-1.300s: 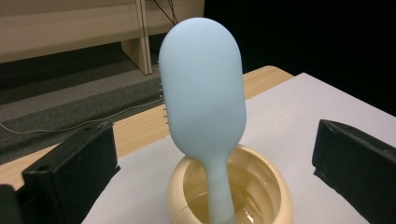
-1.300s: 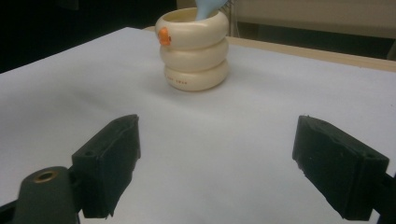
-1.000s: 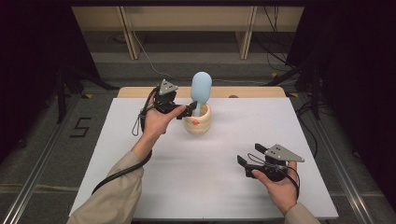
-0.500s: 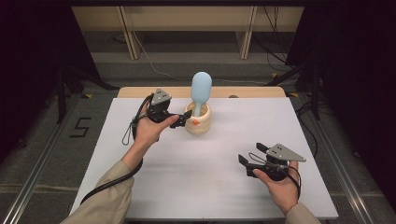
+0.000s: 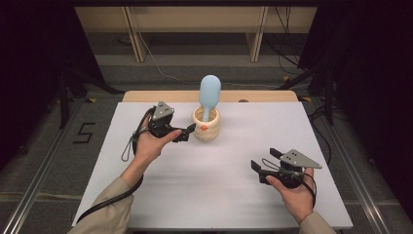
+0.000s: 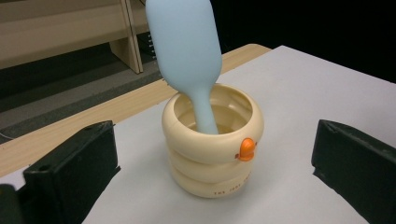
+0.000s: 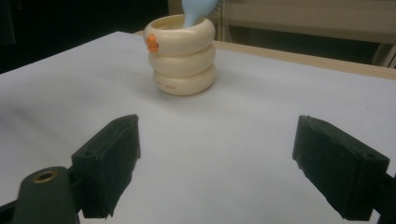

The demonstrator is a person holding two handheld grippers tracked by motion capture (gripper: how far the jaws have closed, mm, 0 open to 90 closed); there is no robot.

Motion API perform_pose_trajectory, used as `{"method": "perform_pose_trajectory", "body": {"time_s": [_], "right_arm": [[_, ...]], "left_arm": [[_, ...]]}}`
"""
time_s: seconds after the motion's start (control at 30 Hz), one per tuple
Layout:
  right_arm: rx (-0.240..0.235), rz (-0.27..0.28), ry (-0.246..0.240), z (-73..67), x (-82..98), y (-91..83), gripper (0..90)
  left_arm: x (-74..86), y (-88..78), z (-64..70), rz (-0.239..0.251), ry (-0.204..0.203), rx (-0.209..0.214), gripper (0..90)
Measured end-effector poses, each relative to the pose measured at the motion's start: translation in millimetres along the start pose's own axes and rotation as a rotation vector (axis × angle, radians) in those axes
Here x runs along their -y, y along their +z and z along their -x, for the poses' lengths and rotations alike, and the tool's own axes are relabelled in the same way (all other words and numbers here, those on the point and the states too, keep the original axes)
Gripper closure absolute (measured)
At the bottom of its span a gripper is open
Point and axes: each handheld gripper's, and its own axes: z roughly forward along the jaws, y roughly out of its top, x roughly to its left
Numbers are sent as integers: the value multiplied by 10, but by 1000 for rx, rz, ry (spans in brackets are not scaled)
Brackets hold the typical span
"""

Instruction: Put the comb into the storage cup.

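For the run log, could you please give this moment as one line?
left tool: open, beside cream holder | blue brush: standing in holder | right tool: open, apart

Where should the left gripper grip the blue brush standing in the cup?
Probably the narrow neck of the brush just above the cup rim, approached from the side: the head is wide and the handle end sits inside the cup. The left gripper is open alongside.

A big number 5 (image 5: pixel 84 132) is marked on the grey floor (image 5: pixel 48 161), to the left of the table. The cream cup (image 6: pixel 212 149) has a line of tiny red letters near its bottom. They are too small and blurry to read. No other words or numbers can be read.
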Motion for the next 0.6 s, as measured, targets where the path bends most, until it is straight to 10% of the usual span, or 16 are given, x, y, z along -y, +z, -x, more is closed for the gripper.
{"method": "perform_pose_trajectory", "body": {"time_s": [0.6], "right_arm": [[22,7,3,70,-17,-60,159]], "left_arm": [[202,-182,-10,8,-1,-3,4]]}}
